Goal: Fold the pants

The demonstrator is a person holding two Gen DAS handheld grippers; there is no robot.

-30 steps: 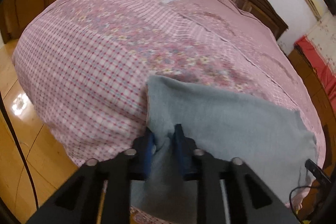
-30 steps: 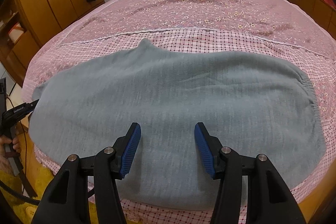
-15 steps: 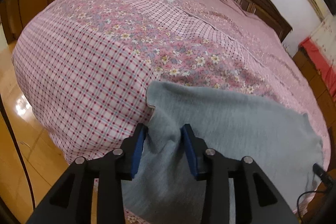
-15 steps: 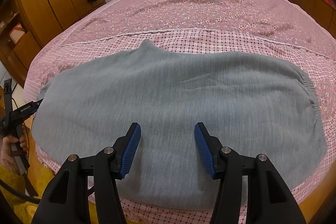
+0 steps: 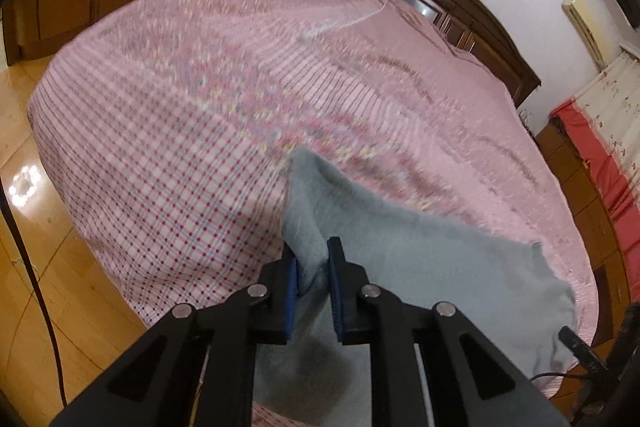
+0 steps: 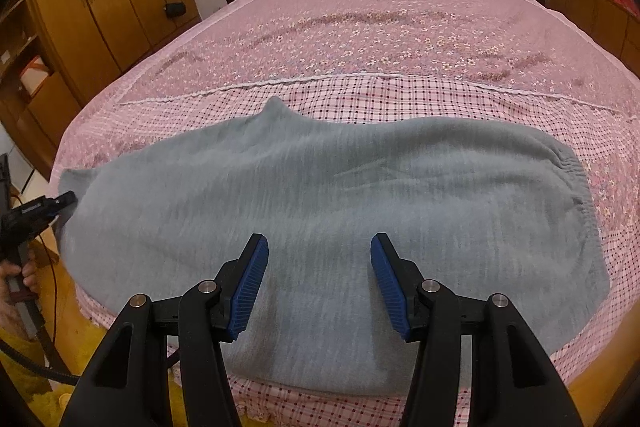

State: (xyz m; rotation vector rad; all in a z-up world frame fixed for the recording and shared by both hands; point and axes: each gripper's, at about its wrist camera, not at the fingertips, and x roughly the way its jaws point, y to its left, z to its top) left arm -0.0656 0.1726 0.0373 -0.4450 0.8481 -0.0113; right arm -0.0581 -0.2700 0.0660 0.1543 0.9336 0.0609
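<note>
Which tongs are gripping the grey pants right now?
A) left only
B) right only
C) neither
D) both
A: the left tongs are pinched shut on an edge of the pants, while the right tongs hang wide open above the cloth.

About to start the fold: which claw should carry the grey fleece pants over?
Left. The left claw is shut on the grey fleece pants at their end; the right claw hangs open above them, gripping nothing.
</note>
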